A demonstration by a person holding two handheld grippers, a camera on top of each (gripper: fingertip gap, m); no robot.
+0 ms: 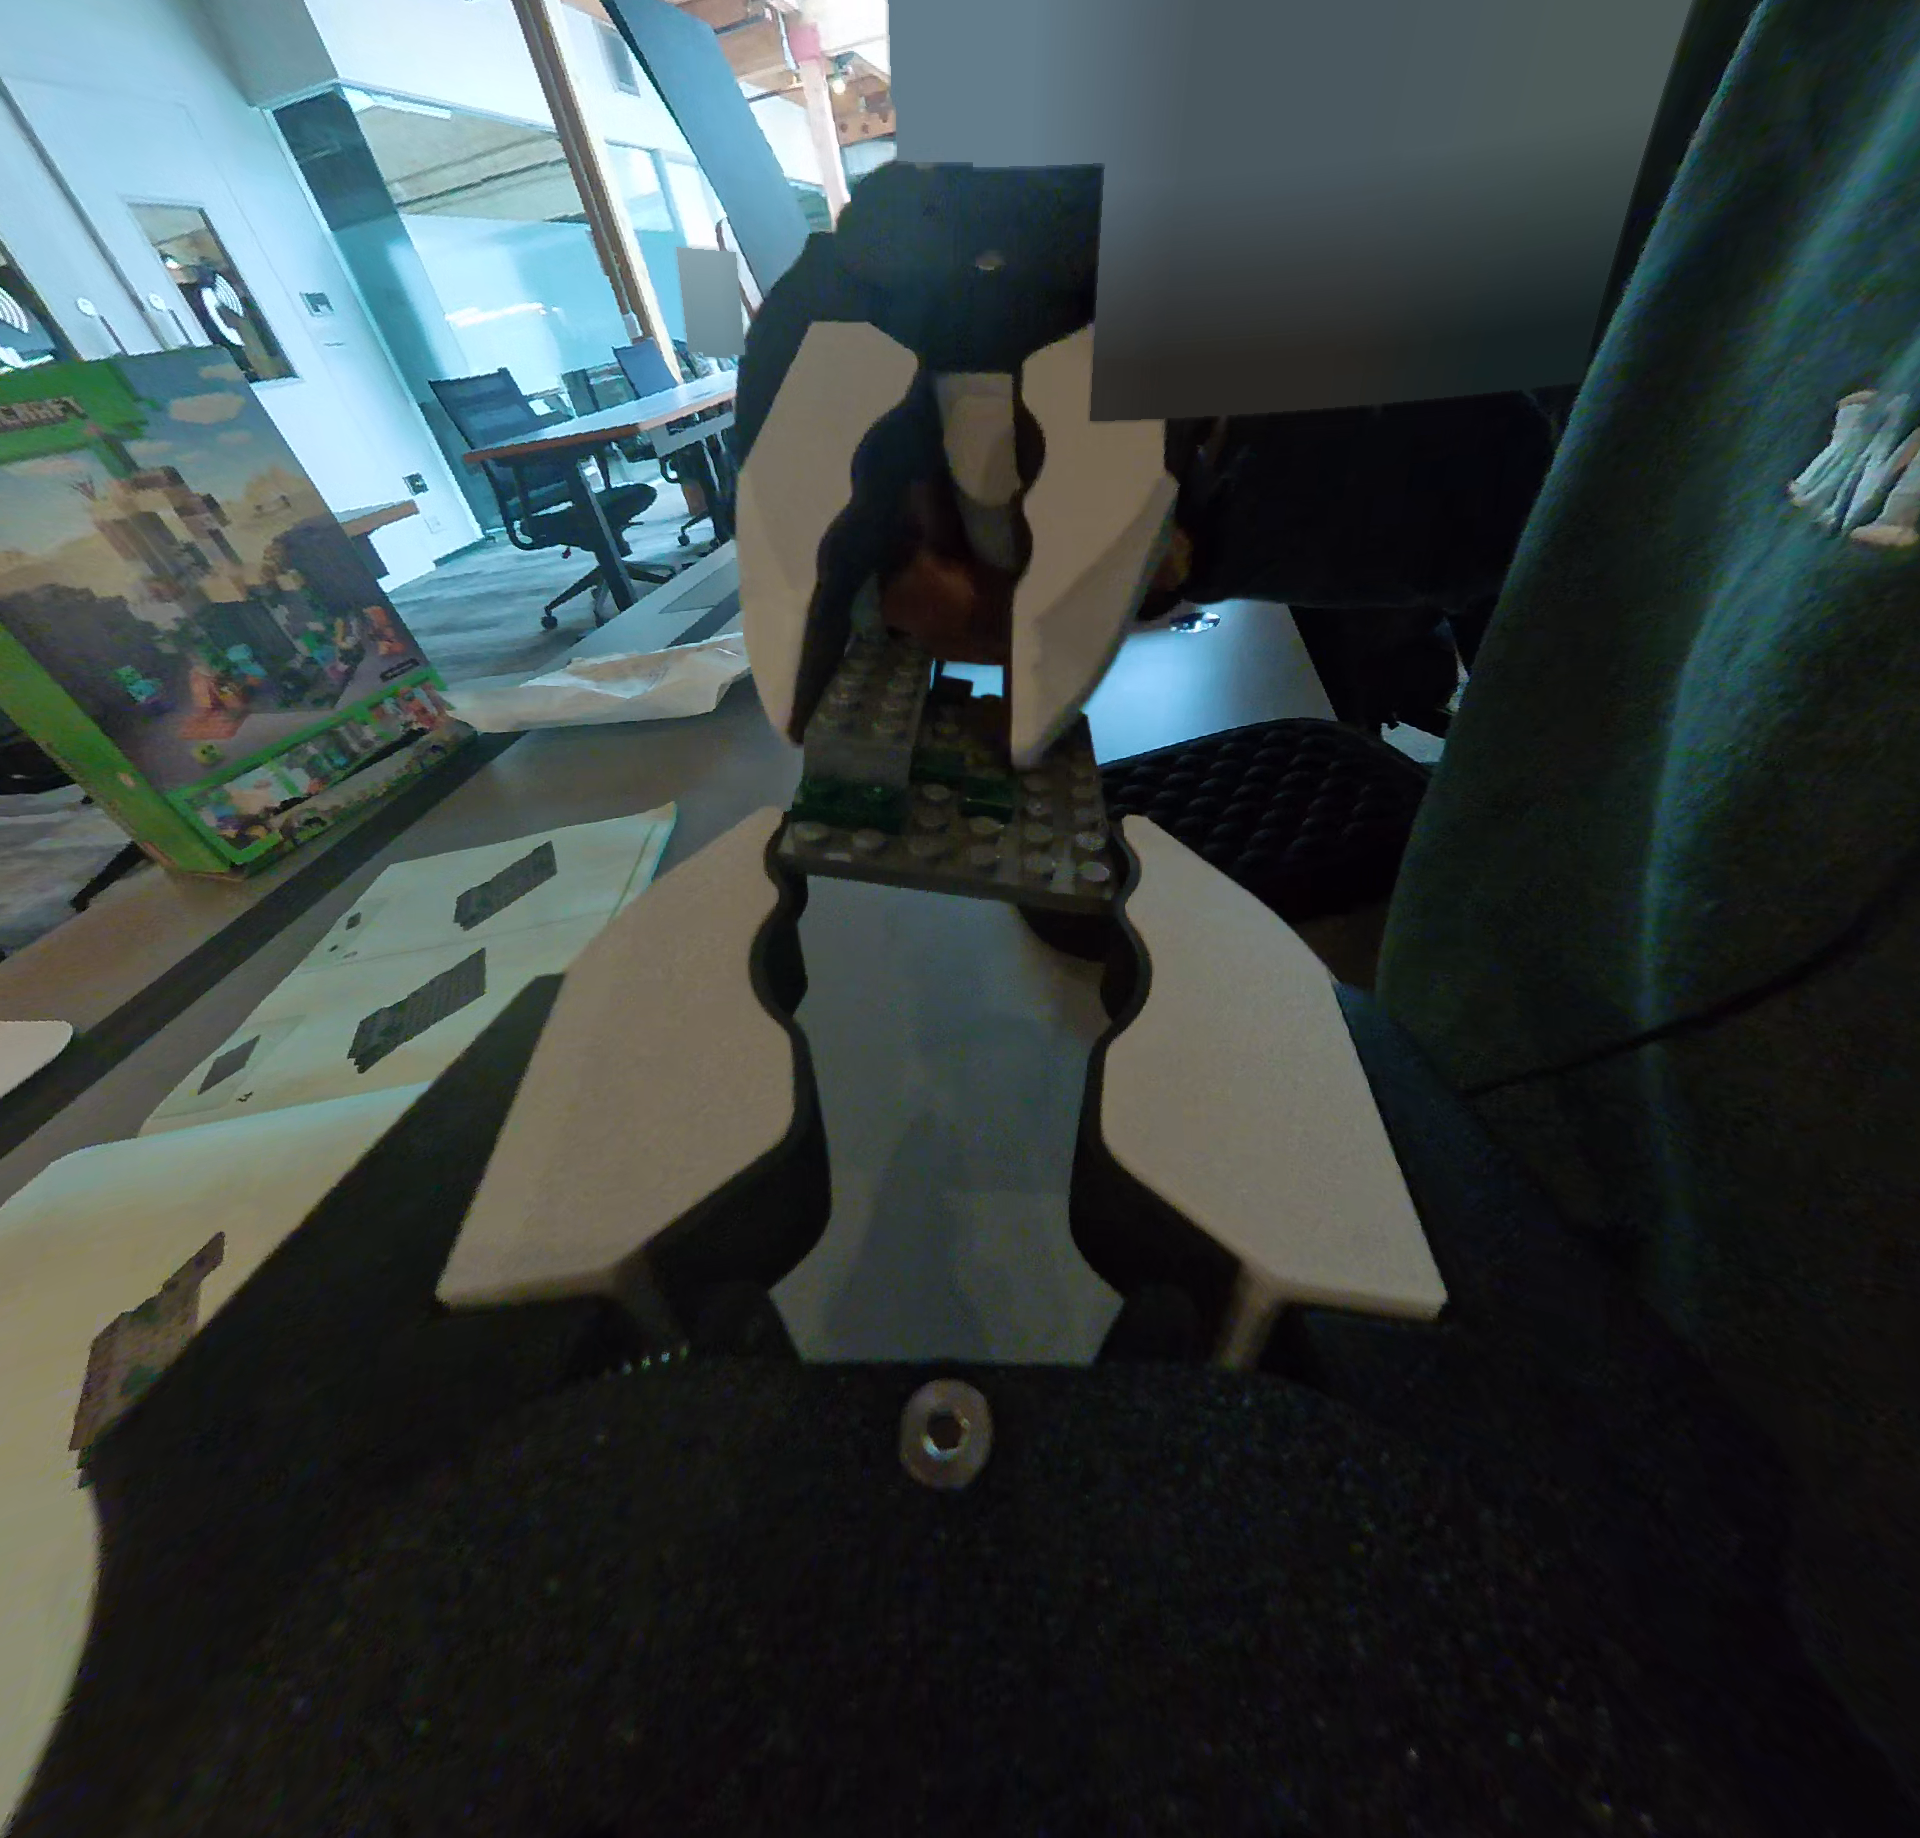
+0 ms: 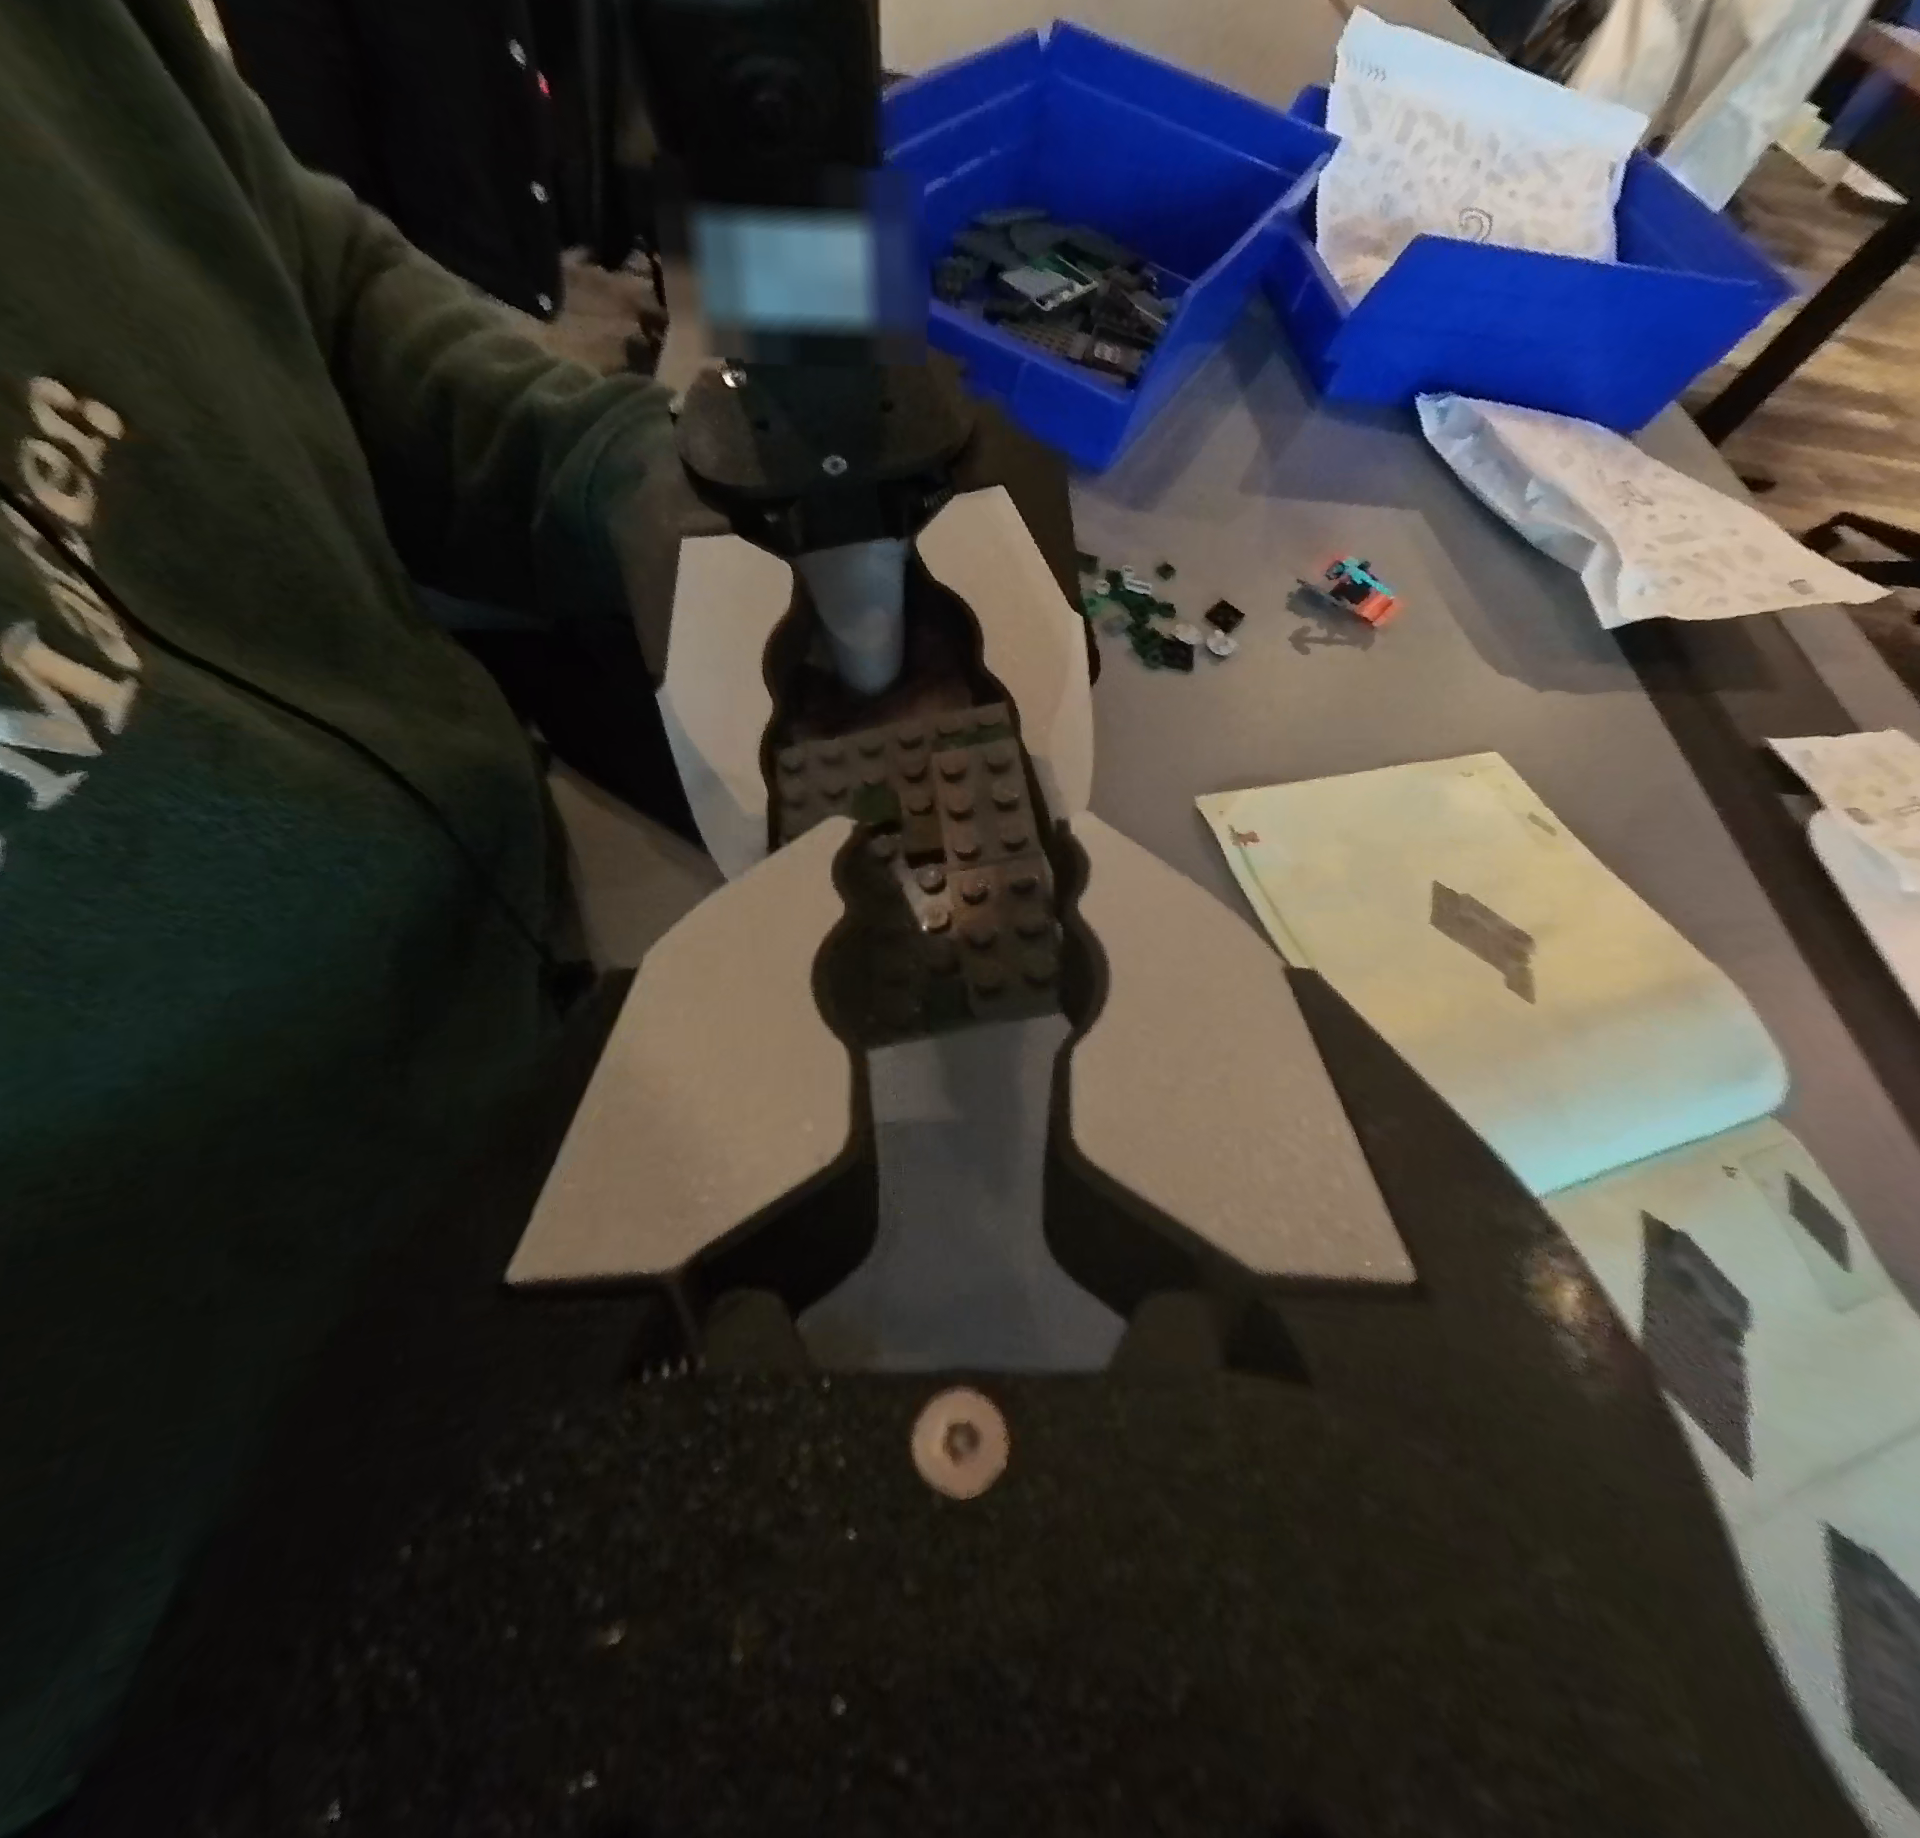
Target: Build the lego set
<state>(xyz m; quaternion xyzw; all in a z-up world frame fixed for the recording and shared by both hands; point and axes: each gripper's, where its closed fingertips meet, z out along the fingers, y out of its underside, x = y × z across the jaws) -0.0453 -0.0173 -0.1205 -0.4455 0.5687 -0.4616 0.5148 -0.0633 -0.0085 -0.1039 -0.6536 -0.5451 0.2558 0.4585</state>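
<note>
Baseplate work looks early: the dark grey studded plate carries only a raised grey strip and a few green pieces along one side, and most of its studs are bare. It is lifted off the tabletop, pinched between both tools facing each other.

The left tool has its white fingers closed in on the plate's near edge, one tip at each corner, so it holds the plate by its width. From its own camera the right tool has its tips set at either side of the same plate, apparently gripping or pressing at the opposite end; whether it clamps firmly I cannot tell, though the jaws stand narrow against the plate's sides.

Much remains, by my judgement. Beyond the plate, a blue bin is still stocked with dark parts, a second blue bin holds a paper bag, and loose small pieces plus a small orange and teal assembly lie on the tabletop between plate and bins. The instruction booklet lies open right of the plate, showing early plate-only steps. The set's box stands to the plate's left.
</note>
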